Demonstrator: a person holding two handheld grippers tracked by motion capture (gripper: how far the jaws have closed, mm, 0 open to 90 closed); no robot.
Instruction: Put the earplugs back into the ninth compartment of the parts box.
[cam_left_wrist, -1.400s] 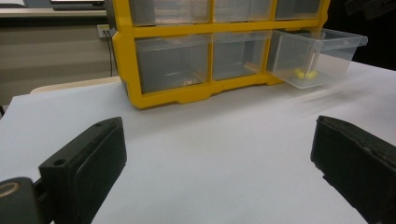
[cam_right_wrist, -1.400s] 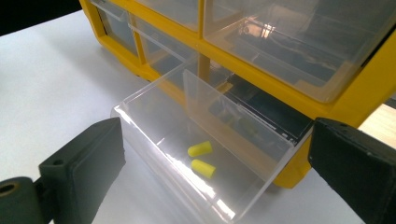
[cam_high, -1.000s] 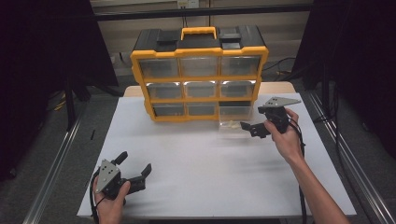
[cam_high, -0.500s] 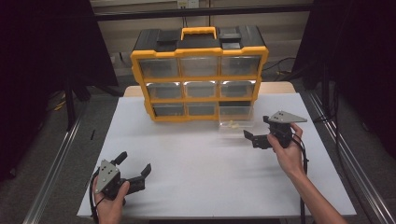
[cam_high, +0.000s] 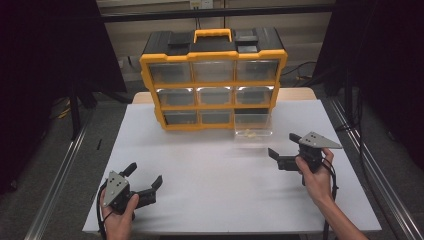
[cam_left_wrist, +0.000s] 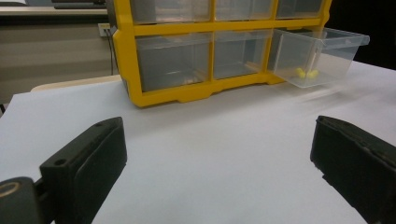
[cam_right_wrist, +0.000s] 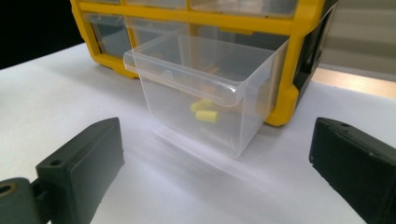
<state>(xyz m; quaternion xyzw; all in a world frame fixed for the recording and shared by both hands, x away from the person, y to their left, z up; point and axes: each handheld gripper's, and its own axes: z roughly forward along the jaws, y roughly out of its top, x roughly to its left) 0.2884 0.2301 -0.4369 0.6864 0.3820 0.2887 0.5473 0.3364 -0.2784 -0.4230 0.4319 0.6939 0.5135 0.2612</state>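
Jaws of the right gripper (cam_high: 283, 151) are spread wide and nothing is held between them; in the right gripper view they stand at both sides of the picture with bare surface between. Just ahead of this gripper, a clear plastic drawer (cam_right_wrist: 205, 88) is seen pulled out from the bottom corner slot of the yellow organiser cabinet with transparent drawers (cam_high: 214, 80). The drawer is not touched by the gripper. Inside it, at the bottom, two small yellow foam pieces (cam_right_wrist: 204, 112) are lying close together.

Farther away, at the near edge of the white table (cam_high: 210, 165), the left gripper (cam_high: 146, 178) is held low, well apart from the cabinet. Its jaws are also spread and empty.

It is judged that the drawer is the thing in hand, to be pushed in or to be reached into. Some risks can be expected. If the drawer is pushed at one corner only, it may be jammed in the slot. If it is pulled more, it may be dropped out and the yellow pieces may be spilled. The light cabinet may also be shifted backward by a hard push, because it is not steadied by the left gripper.
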